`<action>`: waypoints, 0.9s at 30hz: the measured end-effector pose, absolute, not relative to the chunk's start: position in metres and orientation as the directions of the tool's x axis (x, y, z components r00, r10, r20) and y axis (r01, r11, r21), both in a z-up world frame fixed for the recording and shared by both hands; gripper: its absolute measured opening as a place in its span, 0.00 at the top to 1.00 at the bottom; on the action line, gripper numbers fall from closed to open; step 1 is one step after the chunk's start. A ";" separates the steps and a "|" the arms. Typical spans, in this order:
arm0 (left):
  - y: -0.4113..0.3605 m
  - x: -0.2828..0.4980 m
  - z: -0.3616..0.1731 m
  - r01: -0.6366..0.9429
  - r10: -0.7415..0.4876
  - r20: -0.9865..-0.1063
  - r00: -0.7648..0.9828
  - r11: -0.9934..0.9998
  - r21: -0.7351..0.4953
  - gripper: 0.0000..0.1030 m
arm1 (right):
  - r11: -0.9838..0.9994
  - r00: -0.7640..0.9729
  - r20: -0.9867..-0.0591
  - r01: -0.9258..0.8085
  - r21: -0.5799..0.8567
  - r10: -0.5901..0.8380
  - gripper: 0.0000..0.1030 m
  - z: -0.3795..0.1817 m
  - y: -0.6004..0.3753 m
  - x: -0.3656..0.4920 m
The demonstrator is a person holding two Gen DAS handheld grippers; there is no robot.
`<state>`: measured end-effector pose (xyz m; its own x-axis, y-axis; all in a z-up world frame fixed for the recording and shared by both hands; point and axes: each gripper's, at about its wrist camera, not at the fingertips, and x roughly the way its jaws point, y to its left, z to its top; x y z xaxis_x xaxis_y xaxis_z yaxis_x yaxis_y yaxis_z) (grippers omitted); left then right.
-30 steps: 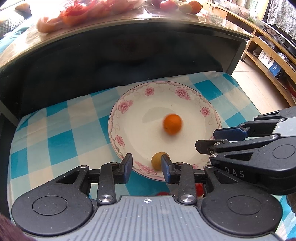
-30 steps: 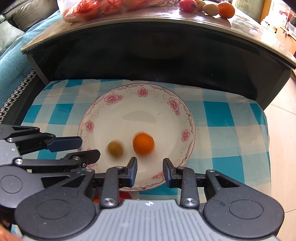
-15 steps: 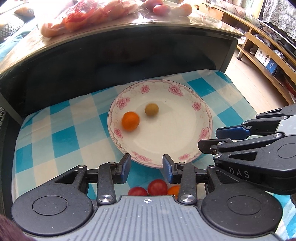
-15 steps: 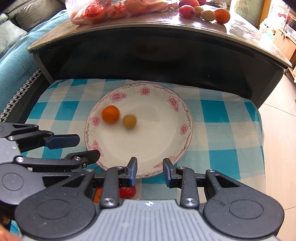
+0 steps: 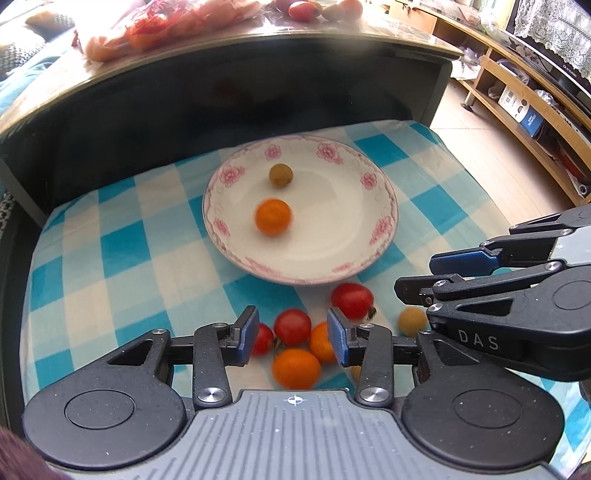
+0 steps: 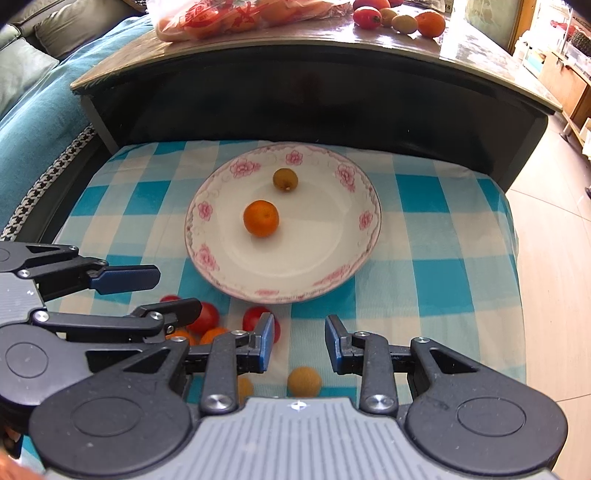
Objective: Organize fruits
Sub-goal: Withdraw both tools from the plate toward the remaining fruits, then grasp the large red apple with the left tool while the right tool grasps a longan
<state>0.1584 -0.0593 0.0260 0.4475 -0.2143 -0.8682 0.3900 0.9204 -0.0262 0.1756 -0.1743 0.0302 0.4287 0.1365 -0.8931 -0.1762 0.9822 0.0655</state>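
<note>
A white plate with pink flowers point(image 5: 384, 206) point(image 6: 369, 206) sits on a blue checked cloth point(image 5: 110, 251). It holds an orange tangerine point(image 5: 273, 216) point(image 6: 260, 218) and a small brown-green fruit point(image 5: 280, 175) point(image 6: 285, 179). In front of the plate lie red tomatoes point(image 5: 351, 300) point(image 6: 204, 317), orange fruits point(image 5: 296, 367) and a tan round fruit point(image 5: 412, 321) point(image 6: 304, 381). My left gripper point(image 5: 292, 334) is open and empty over this pile. My right gripper point(image 6: 299, 343) is open and empty beside it.
A dark glass-topped table point(image 6: 332, 85) rises behind the cloth, with a bag of fruit point(image 6: 236, 14) and loose fruits point(image 6: 402, 18) on top. A teal sofa point(image 6: 33, 96) is left. Wooden shelves point(image 5: 535, 110) and tiled floor are right.
Both grippers have pulled back from the plate, bringing the pile of loose fruit into view. The tangerine and the small fruit have rolled across the plate.
</note>
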 end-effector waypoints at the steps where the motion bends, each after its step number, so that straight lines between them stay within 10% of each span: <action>1: -0.058 0.155 0.026 0.393 -0.216 -0.869 0.446 0.919 -0.027 0.50 | 0.982 0.425 -0.895 -0.177 0.065 0.135 0.68 0.030 -0.174 0.173; 27: -0.046 0.122 -0.015 0.373 -0.227 -0.911 0.343 0.924 -0.090 0.39 | 0.985 0.348 -0.930 -0.158 0.069 0.121 0.66 0.013 -0.185 0.149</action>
